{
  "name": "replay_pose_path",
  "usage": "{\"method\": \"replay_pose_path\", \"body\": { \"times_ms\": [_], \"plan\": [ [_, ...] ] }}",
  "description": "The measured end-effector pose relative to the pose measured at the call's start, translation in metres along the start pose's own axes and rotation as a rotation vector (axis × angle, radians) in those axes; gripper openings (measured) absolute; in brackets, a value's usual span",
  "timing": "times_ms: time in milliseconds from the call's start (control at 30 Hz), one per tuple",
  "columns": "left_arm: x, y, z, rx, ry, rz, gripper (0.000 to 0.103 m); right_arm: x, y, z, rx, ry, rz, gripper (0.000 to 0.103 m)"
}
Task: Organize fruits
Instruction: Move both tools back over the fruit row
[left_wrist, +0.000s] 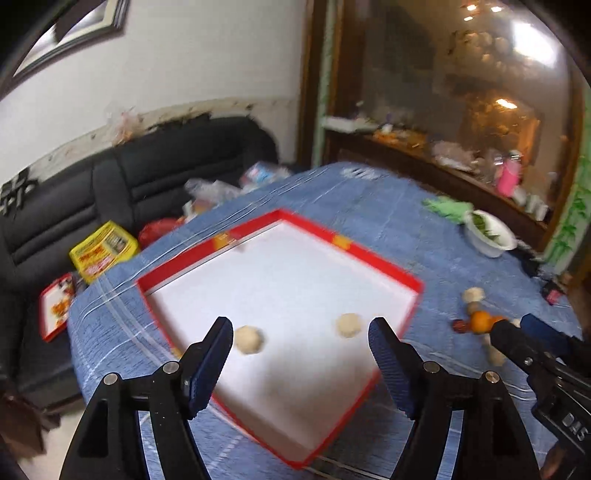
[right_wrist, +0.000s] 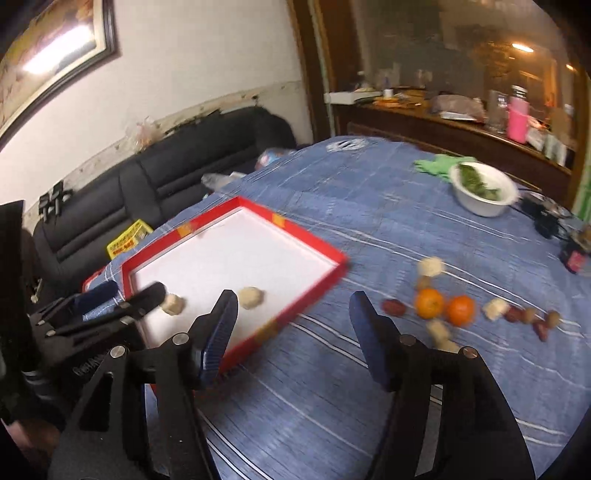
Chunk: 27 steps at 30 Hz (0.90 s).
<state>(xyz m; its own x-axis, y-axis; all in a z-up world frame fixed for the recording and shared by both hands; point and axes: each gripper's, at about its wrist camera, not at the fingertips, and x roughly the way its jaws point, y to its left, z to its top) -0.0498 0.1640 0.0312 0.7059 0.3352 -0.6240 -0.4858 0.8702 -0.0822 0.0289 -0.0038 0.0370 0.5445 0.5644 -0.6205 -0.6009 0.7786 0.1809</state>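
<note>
A red-rimmed white tray (left_wrist: 384, 264) lies on the blue tablecloth; it also shows in the right wrist view (right_wrist: 306, 240). Two pale round fruits (left_wrist: 249, 339) (left_wrist: 348, 325) lie in it, also visible in the right wrist view (right_wrist: 252, 297) (right_wrist: 173, 303). My left gripper (left_wrist: 301, 343) is open and empty above the tray's near part. My right gripper (right_wrist: 291, 317) is open and empty above the cloth by the tray's right corner. Two oranges (right_wrist: 429, 302) (right_wrist: 460, 310), pale fruits (right_wrist: 430, 266) and dark red dates (right_wrist: 393, 306) lie loose to the right.
A white bowl of greens (right_wrist: 484, 188) and a green cloth (right_wrist: 436, 162) sit at the table's far right. A small dark device (right_wrist: 572, 258) lies at the right edge. A black sofa (left_wrist: 110, 184) with packets stands to the left. A cluttered wooden sideboard (right_wrist: 443, 122) is behind.
</note>
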Motion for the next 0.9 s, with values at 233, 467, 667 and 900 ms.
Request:
{"method": "replay_pose_path", "body": {
  "times_ms": [233,467,667,900],
  "plan": [
    [-0.005,-0.056,-0.028,0.156,-0.021,-0.181,0.076,-0.042,-0.068,-0.026,0.124,-0.050,-0.118,0.063],
    [0.012,-0.098,-0.052,0.252,0.052,-0.308,0.076,-0.047,-0.134,-0.061,0.256,0.015,-0.231,0.063],
    [0.021,-0.126,-0.062,0.315,0.081,-0.322,0.076,-0.046,-0.150,-0.074,0.251,0.055,-0.248,0.063],
    [0.028,-0.161,-0.068,0.393,0.114,-0.386,0.076,-0.052,-0.179,-0.074,0.273,0.048,-0.307,0.063]
  ]
}}
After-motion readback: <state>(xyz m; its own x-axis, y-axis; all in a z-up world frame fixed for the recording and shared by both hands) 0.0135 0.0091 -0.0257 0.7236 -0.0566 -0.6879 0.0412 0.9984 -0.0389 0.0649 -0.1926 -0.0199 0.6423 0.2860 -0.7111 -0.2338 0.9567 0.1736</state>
